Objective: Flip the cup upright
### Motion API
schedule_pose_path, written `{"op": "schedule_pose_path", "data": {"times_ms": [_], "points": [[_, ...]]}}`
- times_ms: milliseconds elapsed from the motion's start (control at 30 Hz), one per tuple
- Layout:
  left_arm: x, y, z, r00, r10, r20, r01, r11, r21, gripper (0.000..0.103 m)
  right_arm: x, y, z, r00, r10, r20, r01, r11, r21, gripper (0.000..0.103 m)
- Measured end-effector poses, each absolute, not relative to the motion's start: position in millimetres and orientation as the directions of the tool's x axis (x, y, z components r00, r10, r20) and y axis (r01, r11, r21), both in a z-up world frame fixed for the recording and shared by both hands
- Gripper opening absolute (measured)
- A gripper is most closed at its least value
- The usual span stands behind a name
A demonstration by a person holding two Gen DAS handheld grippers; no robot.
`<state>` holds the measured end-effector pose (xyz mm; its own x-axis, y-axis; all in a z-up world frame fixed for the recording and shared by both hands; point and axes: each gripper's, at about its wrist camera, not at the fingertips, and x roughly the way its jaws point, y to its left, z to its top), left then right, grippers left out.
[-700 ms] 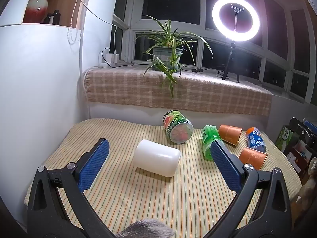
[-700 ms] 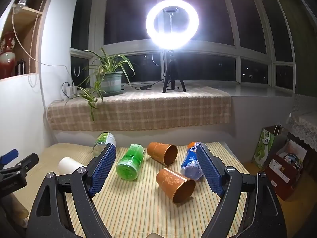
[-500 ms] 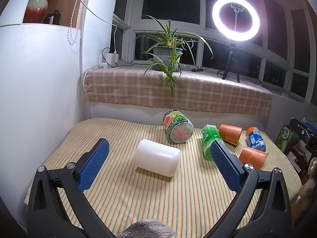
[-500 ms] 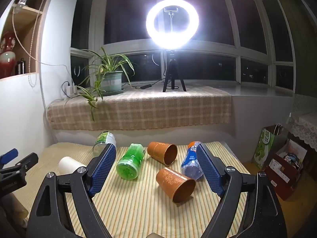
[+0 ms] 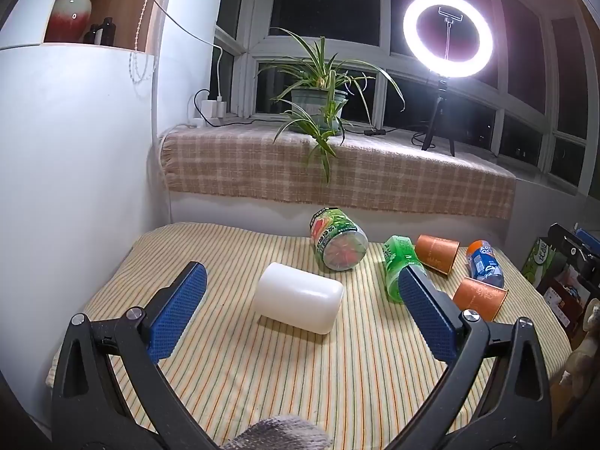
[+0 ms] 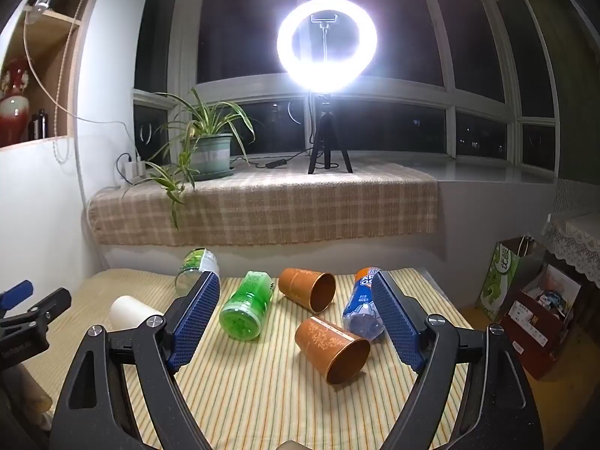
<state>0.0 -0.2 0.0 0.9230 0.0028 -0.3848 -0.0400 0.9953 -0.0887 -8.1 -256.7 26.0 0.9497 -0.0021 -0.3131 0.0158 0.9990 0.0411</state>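
A white cup (image 5: 298, 302) lies on its side on the striped tablecloth (image 5: 262, 375), straight ahead of my open, empty left gripper (image 5: 300, 305); it also shows in the right wrist view (image 6: 131, 313). Two copper cups lie on their sides: the near one (image 6: 332, 348) ahead of my open, empty right gripper (image 6: 296, 317), the far one (image 6: 307, 288) behind it. They also show at the right in the left wrist view, near (image 5: 480, 298) and far (image 5: 437, 253).
A green bottle (image 6: 245, 309), a blue bottle (image 6: 362, 313) and a clear jar (image 5: 337, 240) lie among the cups. A plaid-covered sill (image 6: 262, 206) with a plant (image 6: 208, 142) and ring light (image 6: 326, 43) stands behind. Bags (image 6: 525, 300) are at the right floor.
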Motion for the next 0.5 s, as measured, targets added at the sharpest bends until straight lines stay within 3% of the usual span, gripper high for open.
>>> {"op": "schedule_pose_path", "data": {"times_ms": [500], "points": [[-0.1,-0.2,-0.1,0.921,0.002,-0.389,-0.039,0.995,-0.088,0.103,-8.9,-257.1,24.3,0.948,-0.001,-0.318,0.014,0.999,0.036,0.083]]}}
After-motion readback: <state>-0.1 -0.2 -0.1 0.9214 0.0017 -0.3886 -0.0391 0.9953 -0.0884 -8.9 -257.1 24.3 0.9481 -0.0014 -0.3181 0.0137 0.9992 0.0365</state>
